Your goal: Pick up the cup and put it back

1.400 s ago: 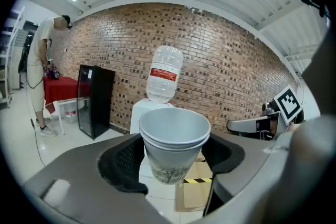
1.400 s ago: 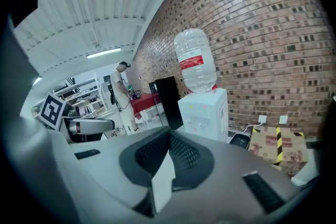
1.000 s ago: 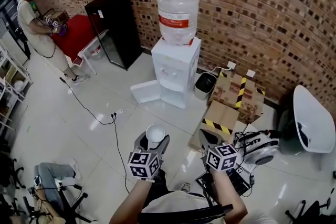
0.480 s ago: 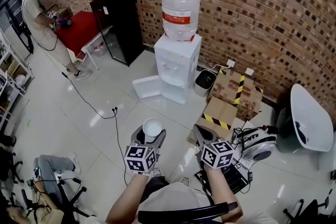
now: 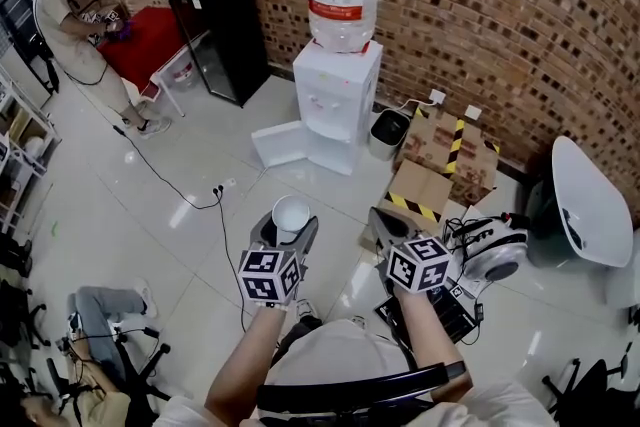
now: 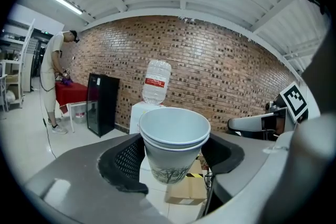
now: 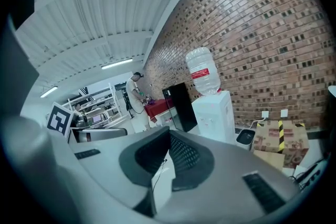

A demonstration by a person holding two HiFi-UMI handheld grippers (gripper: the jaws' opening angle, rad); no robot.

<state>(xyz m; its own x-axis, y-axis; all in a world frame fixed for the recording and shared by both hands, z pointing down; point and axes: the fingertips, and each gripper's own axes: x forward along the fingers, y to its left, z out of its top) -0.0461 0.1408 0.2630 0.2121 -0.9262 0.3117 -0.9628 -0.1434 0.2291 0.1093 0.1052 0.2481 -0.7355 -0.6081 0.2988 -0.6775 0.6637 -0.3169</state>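
A white paper cup (image 5: 291,213) with a tree print, which looks like two cups nested (image 6: 170,144), stands upright between the jaws of my left gripper (image 5: 290,227). That gripper (image 6: 173,153) is shut on the cup's sides. My right gripper (image 5: 385,221) is level with it on the right, and its jaws (image 7: 169,136) meet at the tips with nothing between them. Ahead of both stands a white water dispenser (image 5: 335,105) with a large clear bottle on top, against the brick wall; it also shows as the dispenser (image 6: 153,97) beyond the cup.
A black cabinet (image 5: 220,30) stands left of the dispenser. A small bin (image 5: 388,160) and cardboard boxes (image 5: 440,170) are on its right. A white chair (image 5: 590,205) is at the far right. A person (image 5: 65,20) stands at a red table. A cable (image 5: 170,205) crosses the floor.
Both grippers have moved up the picture, closer to the dispenser. The cup has stayed in the left gripper's jaws.
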